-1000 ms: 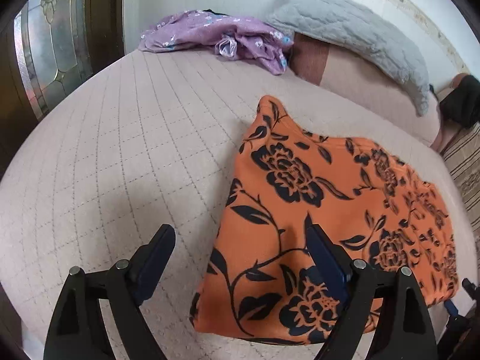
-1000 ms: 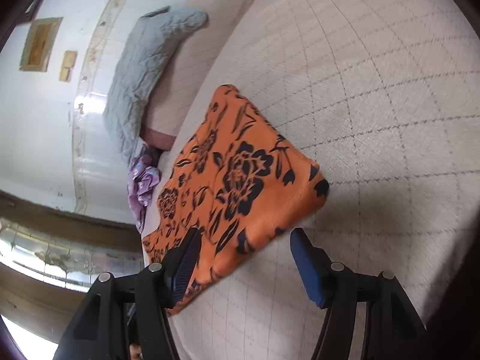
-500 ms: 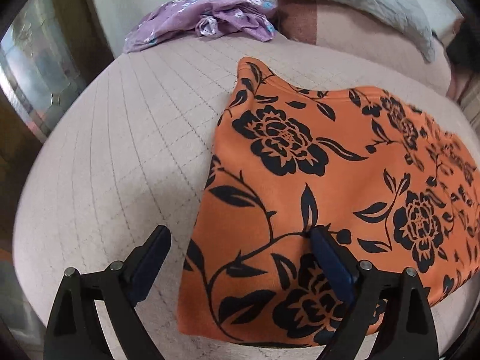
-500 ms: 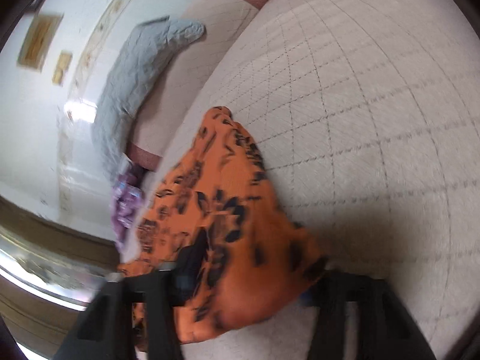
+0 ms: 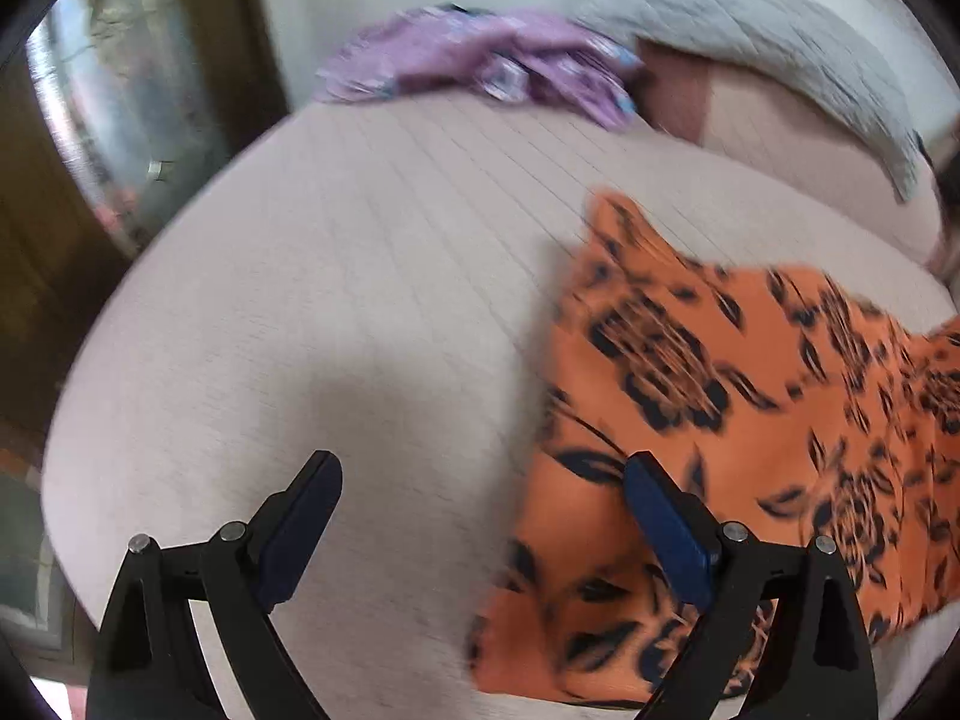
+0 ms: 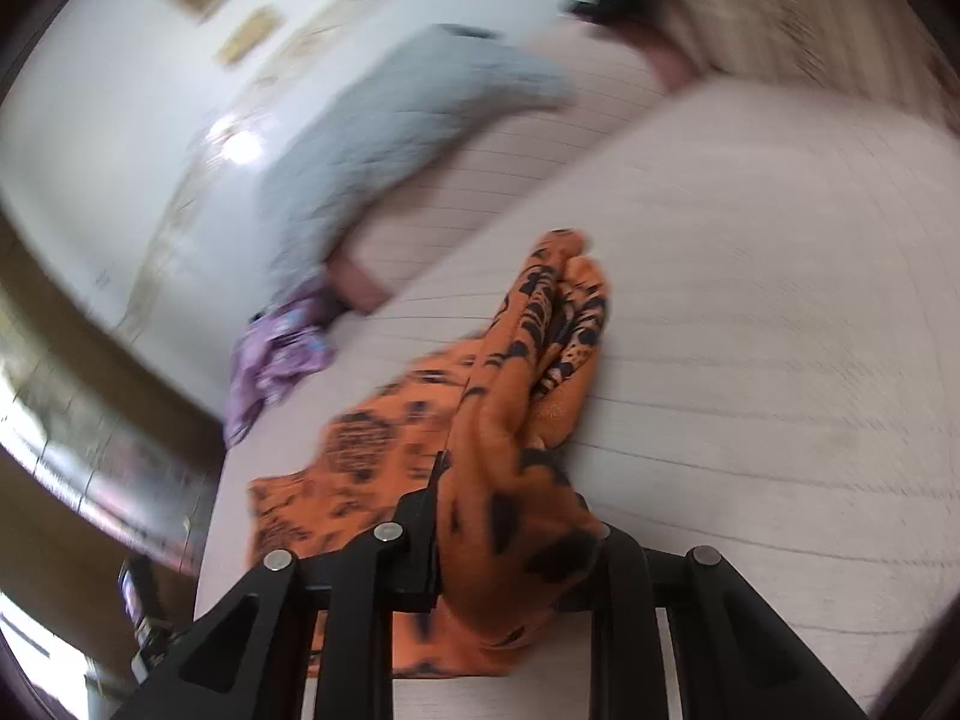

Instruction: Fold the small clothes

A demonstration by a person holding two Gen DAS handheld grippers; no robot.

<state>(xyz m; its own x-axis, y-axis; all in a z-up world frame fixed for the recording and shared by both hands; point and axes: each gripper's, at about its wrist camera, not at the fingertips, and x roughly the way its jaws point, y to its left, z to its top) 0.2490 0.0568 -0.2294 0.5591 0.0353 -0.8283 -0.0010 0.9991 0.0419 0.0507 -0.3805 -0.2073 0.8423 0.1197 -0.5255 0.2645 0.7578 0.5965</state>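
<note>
The right gripper [image 6: 516, 540], open a second ago, has clamped the orange black-flowered cloth garment [image 6: 510, 420] and bunched its edge, so a fold has likely begun. The left gripper [image 5: 480, 516] hangs wide open and empty, having drifted left over the quilted beige bed [image 5: 360, 300].

Orange black-flowered garment [image 5: 750, 420] lies on bed, one edge bunched upward.

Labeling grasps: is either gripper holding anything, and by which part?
Right gripper is shut on the orange cloth, gripping a bunched edge. Left gripper is open, holding nothing.

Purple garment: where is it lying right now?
The purple garment is bunched at the bed's far edge in the left wrist view, beside the grey quilt, apart from the orange floral cloth.
</note>
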